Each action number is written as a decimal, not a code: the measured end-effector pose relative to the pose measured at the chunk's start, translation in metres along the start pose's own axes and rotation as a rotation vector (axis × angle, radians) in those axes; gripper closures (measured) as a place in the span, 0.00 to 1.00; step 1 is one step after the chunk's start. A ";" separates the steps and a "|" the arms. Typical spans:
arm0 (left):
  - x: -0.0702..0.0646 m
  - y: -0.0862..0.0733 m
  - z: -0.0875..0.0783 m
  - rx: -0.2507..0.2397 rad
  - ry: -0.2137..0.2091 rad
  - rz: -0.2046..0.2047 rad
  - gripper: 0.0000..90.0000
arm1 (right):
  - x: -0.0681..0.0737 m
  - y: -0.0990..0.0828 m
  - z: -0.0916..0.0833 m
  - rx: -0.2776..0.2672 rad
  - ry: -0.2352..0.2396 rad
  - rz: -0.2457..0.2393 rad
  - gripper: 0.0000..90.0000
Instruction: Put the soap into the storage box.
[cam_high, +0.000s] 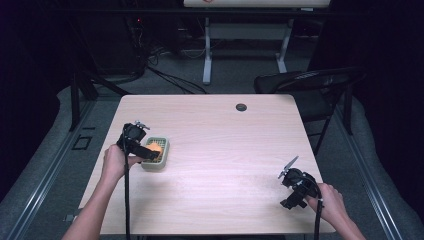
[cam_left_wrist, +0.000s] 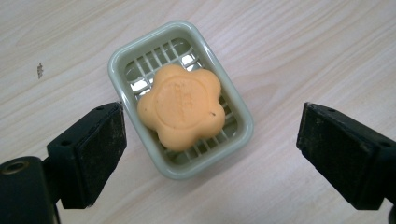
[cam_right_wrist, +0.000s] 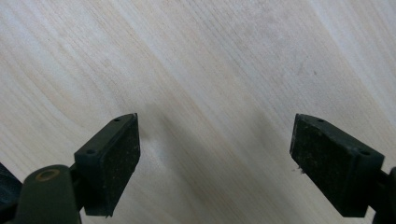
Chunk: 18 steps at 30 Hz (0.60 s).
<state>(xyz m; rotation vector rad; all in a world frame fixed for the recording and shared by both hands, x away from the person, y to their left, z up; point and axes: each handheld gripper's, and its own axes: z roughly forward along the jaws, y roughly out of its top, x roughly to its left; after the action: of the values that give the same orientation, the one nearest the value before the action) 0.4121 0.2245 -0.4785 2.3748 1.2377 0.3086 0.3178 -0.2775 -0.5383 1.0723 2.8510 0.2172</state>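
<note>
Item: pale wood-grain table (cam_high: 220, 150), rectangular, with a small dark round grommet (cam_high: 241, 107) near its far edge. Item: grey-green soap dish (cam_left_wrist: 122, 56) with slatted insert, standing flat on the left half of the table; seen in the high view at the left (cam_high: 162, 162). Item: orange flower-shaped soap (cam_left_wrist: 182, 107), lying on the slats inside the dish, embossed on its top face, lettering too faint to read. Item: left tongs (cam_left_wrist: 210, 149), held in the person's left hand (cam_high: 116, 162), poised above the dish; jaws spread wide, one to each side of the dish, nothing between the pads. Item: right tongs (cam_right_wrist: 215, 163), held in the person's right hand (cam_high: 331, 200) near the right front corner of the table, well apart from the dish; jaws likewise spread wide over bare wood, gripping nothing. Item: dark folding chair (cam_high: 310, 85) beyond the table's far right corner. Item: white-legged second table (cam_high: 250, 4) at the back. Floor: grey carpet, loose cables.
</note>
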 end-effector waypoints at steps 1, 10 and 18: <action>-0.001 -0.002 -0.003 -0.005 0.002 0.002 0.09 | 0.000 0.000 0.000 -0.002 -0.001 0.003 0.17; -0.009 -0.018 -0.016 -0.013 0.004 -0.002 0.09 | 0.001 0.001 -0.001 0.005 0.001 -0.010 0.17; -0.018 -0.037 -0.021 0.002 0.011 0.005 0.08 | 0.002 0.001 -0.001 -0.005 -0.001 -0.002 0.17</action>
<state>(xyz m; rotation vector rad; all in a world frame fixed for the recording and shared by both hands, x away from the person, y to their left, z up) 0.3667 0.2338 -0.4779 2.3816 1.2374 0.3233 0.3169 -0.2759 -0.5377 1.0680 2.8490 0.2236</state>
